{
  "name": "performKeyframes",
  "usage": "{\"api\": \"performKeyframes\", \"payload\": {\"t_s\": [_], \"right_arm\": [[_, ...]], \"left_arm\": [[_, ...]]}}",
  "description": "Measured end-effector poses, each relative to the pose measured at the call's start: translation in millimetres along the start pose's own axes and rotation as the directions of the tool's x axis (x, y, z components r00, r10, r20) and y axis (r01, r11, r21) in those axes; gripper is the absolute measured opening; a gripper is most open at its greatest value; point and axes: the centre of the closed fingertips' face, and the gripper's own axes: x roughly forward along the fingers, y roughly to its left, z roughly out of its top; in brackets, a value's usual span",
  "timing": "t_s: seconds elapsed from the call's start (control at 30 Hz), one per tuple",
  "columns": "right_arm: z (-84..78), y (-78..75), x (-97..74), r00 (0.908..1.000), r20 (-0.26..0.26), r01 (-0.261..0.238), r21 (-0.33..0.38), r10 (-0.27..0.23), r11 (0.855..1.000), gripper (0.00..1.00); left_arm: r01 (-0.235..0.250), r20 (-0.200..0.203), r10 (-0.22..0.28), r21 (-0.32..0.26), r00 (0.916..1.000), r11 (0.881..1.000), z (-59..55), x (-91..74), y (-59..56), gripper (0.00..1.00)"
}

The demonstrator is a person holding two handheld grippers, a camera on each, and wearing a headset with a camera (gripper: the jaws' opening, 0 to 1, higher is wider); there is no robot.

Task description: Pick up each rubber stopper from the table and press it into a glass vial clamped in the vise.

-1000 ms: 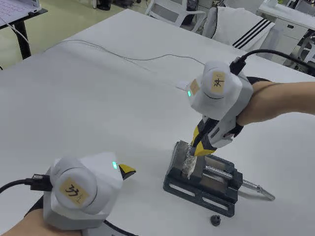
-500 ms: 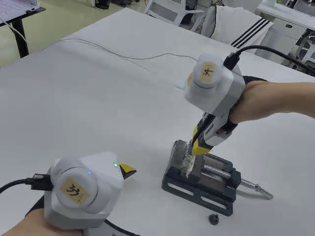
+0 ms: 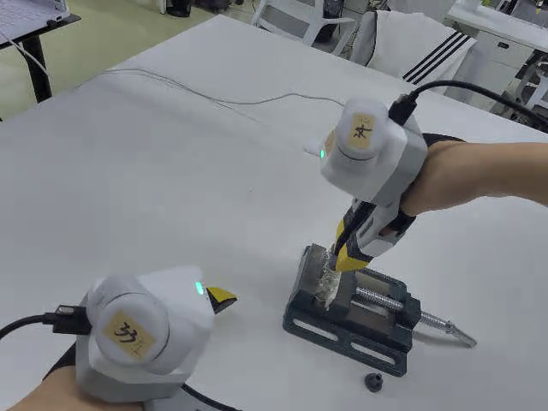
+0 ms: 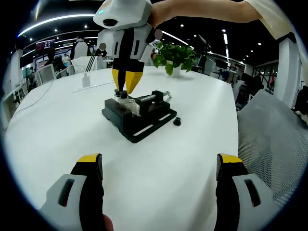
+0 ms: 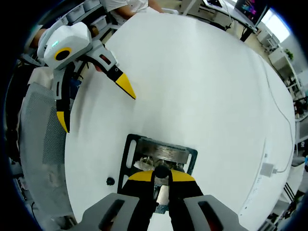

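Workbench scene, read left to right. At the near left of the white table (image 3: 171,188): left gripper (image 4: 159,166), jaws spread wide and holding nothing, well apart from the work. Best left idle there, or brought in only to steady the base.

Centre: dark vise (image 3: 351,321) flat on the table, clamping a clear glass vial (image 3: 328,282) upright between its faces, mouth up.

Directly above the vial: right gripper (image 5: 162,179), pointing steeply down, yellow tips pressed together on a small dark rubber stopper (image 5: 161,170). Stopper poised at or just over the vial mouth; contact not resolvable in any view.

Judged step: seating of the stopper. For a clean seat:
- Centre the stopper over the mouth first, checking in the right gripper view.
- Hold it square to the vial, not tilted.
- Press straight down along the vial's axis with slow, even force.
- Avoid side load, likely to tip the glass in the clamp or chip the rim.
- Release only once firmly wedged, opening the jaws slightly before lifting, to avoid pulling the stopper back out.

Right of centre, near the front corner of the vise base: second stopper (image 3: 373,382), loose on the table and apart from the vise, presumably next.

Far right: vise screw handle (image 3: 445,328), projecting away from both grippers and clear of the pressing path.
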Motion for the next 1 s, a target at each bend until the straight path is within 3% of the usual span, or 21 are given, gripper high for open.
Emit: {"api": "performKeyframes", "payload": {"t_s": [0.37,0.5,0.6,1.0], "right_arm": [[-2.5,1.9,-3.5,0.9998,0.019,0.008,-0.037,-0.008,0.999,0.12],[-1.1,-1.7,-9.3,0.9986,0.048,0.021,-0.031,-0.02,0.999,0.1],[2.7,1.6,-13.0,0.9966,0.082,-0.009,0.003,0.009,1.0,0.08],[4.2,0.3,-8.0,0.9947,0.1,-0.028,0.029,0.025,0.999,0.02]], "left_arm": [[0.003,0.0,-0.003,0.001,1.0,1.0,1.0,0.9,-1.1,0.98],[0.001,0.004,-0.001,-0.005,1.0,1.0,1.3,0.1,-0.2,0.98],[-0.001,0.001,0.001,-0.008,1.0,1.0,-0.2,-1.0,0.7,0.98],[0.002,-0.005,-0.002,-0.021,1.0,1.0,-5.7,-1.1,-1.2,0.98]]}}
